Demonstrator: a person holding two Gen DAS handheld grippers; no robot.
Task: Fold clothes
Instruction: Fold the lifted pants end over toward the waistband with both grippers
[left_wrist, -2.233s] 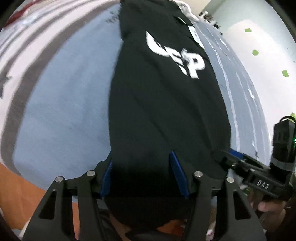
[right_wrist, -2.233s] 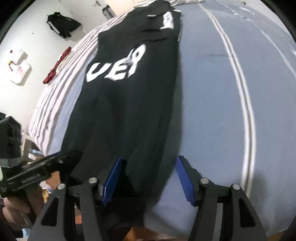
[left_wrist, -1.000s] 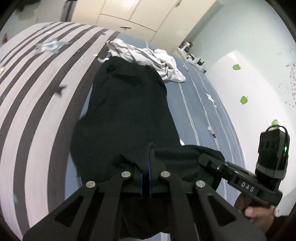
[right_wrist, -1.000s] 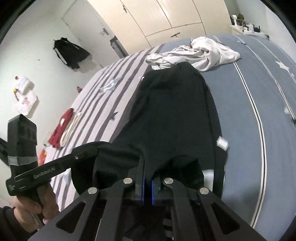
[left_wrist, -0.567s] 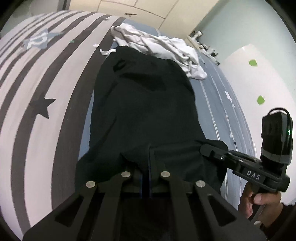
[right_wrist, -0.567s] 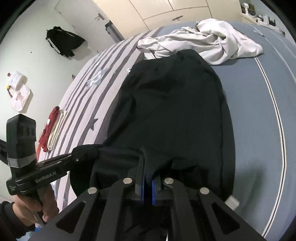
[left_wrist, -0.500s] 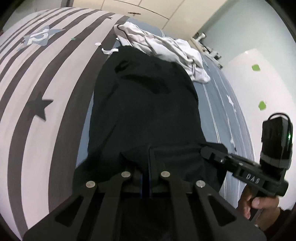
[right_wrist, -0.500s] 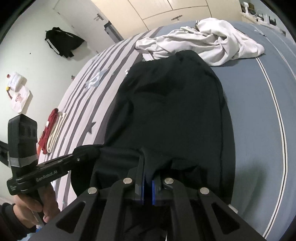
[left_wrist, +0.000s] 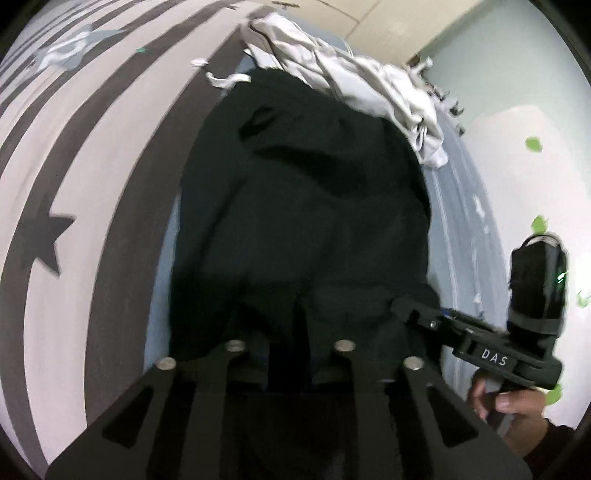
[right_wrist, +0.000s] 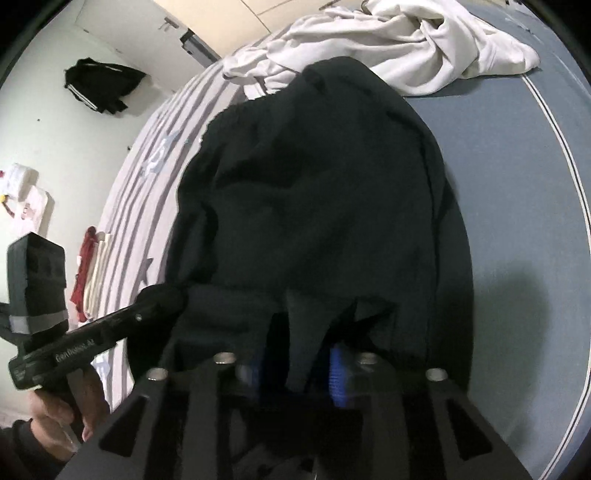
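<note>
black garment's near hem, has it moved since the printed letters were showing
Yes. The black fabric garment has been folded over: its near hem was carried toward the crumpled white cloth at the far end, hiding the letters.

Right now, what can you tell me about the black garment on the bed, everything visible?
The black garment is soft, matte, dark cloth, lying doubled over lengthwise on the bed, no print showing. Its far end touches a crumpled white garment. Its near edge bunches at both tools: a fold of it stands between the blue pads of the right hand-held gripper, whose jaws are opening, and the left hand-held gripper is opening over it too.
</note>
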